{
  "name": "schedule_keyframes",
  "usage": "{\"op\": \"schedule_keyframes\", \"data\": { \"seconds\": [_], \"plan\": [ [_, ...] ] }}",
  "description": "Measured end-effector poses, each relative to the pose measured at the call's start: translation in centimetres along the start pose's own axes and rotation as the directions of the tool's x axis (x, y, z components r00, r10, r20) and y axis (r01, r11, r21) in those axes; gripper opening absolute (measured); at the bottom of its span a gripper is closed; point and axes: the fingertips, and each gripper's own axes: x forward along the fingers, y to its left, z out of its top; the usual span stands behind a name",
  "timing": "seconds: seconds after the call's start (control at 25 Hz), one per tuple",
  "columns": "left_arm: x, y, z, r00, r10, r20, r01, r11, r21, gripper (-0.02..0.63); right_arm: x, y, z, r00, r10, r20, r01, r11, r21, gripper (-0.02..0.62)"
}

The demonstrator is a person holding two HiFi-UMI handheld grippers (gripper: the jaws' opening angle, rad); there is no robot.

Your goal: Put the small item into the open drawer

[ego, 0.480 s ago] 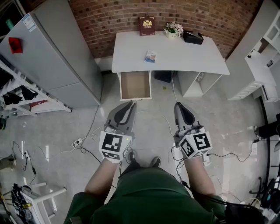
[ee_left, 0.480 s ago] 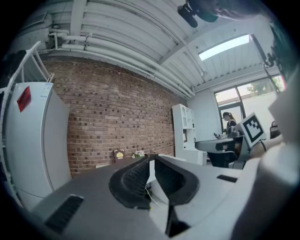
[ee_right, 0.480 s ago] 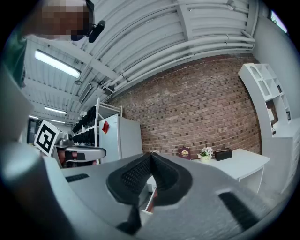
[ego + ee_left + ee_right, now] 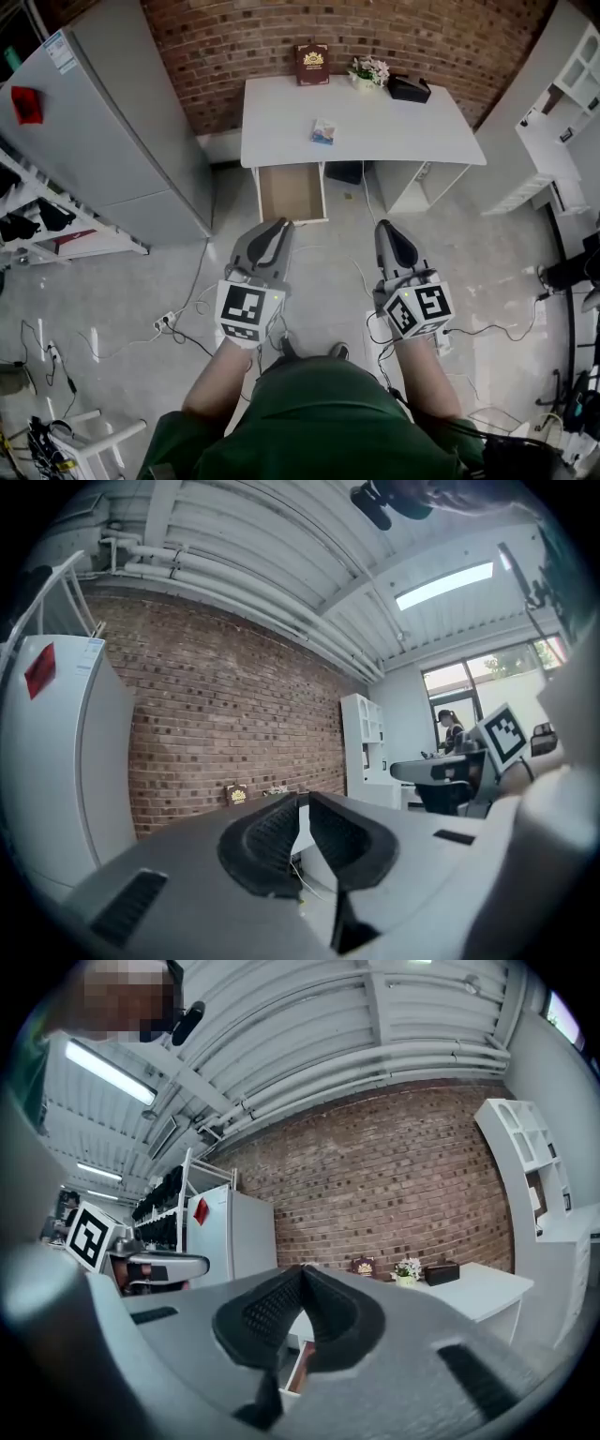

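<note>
The small item point(image 4: 322, 130), a flat blue and white packet, lies on the white desk point(image 4: 403, 131) near its front edge. Below it the desk's drawer point(image 4: 292, 192) stands pulled out, open and empty, its front edge also showing in the right gripper view as the drawer point(image 4: 302, 1365). My left gripper point(image 4: 280, 228) and right gripper point(image 4: 384, 229) hover side by side over the floor, well short of the desk. The left gripper point(image 4: 302, 802) has its jaws together with nothing between them. The right gripper point(image 4: 301, 1270) is shut and empty too.
At the back of the desk stand a dark red book point(image 4: 313, 58), a small flower pot point(image 4: 369, 69) and a black box point(image 4: 409, 88). A grey fridge point(image 4: 112, 122) stands left, white shelves point(image 4: 562, 103) right. Cables point(image 4: 187, 309) trail over the floor.
The desk and drawer sit slightly lower in the head view than before. Both grippers keep about the same place and stay shut.
</note>
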Motion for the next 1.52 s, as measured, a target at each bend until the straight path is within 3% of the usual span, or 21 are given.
{"op": "schedule_keyframes", "data": {
  "seconds": [0.44,0.88,1.16,1.52],
  "plan": [
    [-0.3,4.8,-1.7,0.999,-0.052,0.008,0.052,0.997,-0.052,0.028,2.7,3.5,-1.1,0.997,-0.062,-0.049,0.06,0.997,-0.056,0.003],
    [2.7,4.9,-3.4,0.998,-0.052,-0.028,0.05,0.996,-0.072,0.028,4.6,0.6,-2.7,0.996,-0.051,-0.072,0.05,0.998,-0.023,0.003],
    [7.3,4.7,-2.1,0.999,-0.008,-0.043,0.006,0.999,-0.035,0.028,7.6,-3.8,-2.2,0.999,0.003,-0.051,-0.002,1.0,0.025,0.003],
    [15.1,2.1,-1.5,0.997,0.05,-0.06,-0.053,0.998,-0.042,0.028,10.7,-12.3,-2.3,0.995,0.082,-0.058,-0.077,0.994,0.078,0.003]
  ]
}}
